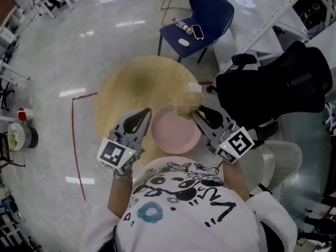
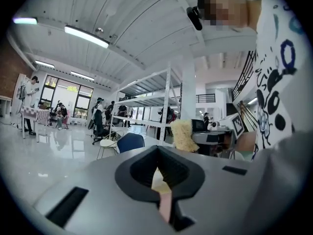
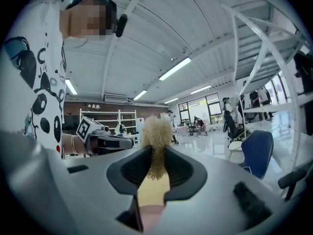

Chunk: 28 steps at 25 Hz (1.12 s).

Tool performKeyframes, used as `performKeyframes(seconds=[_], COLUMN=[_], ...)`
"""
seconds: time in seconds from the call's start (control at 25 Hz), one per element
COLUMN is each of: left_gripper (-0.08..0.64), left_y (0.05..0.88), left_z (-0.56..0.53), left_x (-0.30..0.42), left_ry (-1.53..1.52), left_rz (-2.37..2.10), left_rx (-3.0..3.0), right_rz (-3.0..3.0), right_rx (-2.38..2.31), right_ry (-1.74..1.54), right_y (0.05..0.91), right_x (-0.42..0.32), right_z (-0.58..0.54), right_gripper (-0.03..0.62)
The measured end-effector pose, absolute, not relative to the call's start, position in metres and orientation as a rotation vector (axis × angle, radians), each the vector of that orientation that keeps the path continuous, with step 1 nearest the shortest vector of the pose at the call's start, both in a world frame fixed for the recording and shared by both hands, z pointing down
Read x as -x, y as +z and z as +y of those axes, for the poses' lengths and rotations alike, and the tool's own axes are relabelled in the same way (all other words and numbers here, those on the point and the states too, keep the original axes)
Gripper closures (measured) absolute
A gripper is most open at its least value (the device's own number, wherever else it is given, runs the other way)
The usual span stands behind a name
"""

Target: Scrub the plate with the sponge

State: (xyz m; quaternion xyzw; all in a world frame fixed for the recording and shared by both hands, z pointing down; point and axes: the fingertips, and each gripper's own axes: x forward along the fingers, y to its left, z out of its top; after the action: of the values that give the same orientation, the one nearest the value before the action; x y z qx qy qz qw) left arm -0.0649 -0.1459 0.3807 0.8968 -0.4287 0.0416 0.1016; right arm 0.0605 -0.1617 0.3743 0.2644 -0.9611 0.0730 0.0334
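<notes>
A round, pale wooden counter [image 1: 121,88] fills the middle of the head view, on a glossy grey floor marked with a thin red tape line [image 1: 75,140]. A black mesh office chair [image 1: 278,85] crowds the counter's right side, and a navy plastic chair [image 1: 202,17] stands beyond the far edge. Neither reaches the working area.

A round pink plate [image 1: 176,133] sits at the counter's near edge, close to my body. I cannot tell whether it lies flat or is lifted a little.

The left tool [image 1: 146,117] meets the plate's left rim. Its own view shows the jaws closed on a thin pink edge, so I judge that it is steadying the plate.

The right tool [image 1: 198,110] comes in from the right. Its jaws are clamped on a shaggy yellow sponge [image 3: 155,131], which sticks out past the tips.

The sponge hangs at the plate's far right rim, and the bare pink face lies toward me and to the left of it. The right tool is the one placed to scrub. As I read it, the stroke runs inward across the plate toward the left tool, which is the only thing in its path.
</notes>
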Motion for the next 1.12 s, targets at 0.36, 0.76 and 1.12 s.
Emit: performKeyframes(seconds=[0.36,0.76,1.12], left_gripper=[0.545,0.545,0.545], left_y=[0.344,0.342,0.343], left_z=[-0.141,-0.137,-0.137], left_x=[0.057,0.049,0.049], left_ry=[0.044,0.044,0.047], left_rz=[-1.239,-1.204,-1.195], left_rx=[-2.731,-2.762,-2.756], right_rz=[-3.043,-3.035,-3.04], right_rx=[-0.789,-0.847,-0.853], right_ry=[-0.014,-0.094,-0.117], right_y=[0.321,0.308,0.304], right_x=[-0.065,-0.072,-0.073], right_z=[-0.149,-0.147,-0.147], right_gripper=[0.506,0.509,0.509])
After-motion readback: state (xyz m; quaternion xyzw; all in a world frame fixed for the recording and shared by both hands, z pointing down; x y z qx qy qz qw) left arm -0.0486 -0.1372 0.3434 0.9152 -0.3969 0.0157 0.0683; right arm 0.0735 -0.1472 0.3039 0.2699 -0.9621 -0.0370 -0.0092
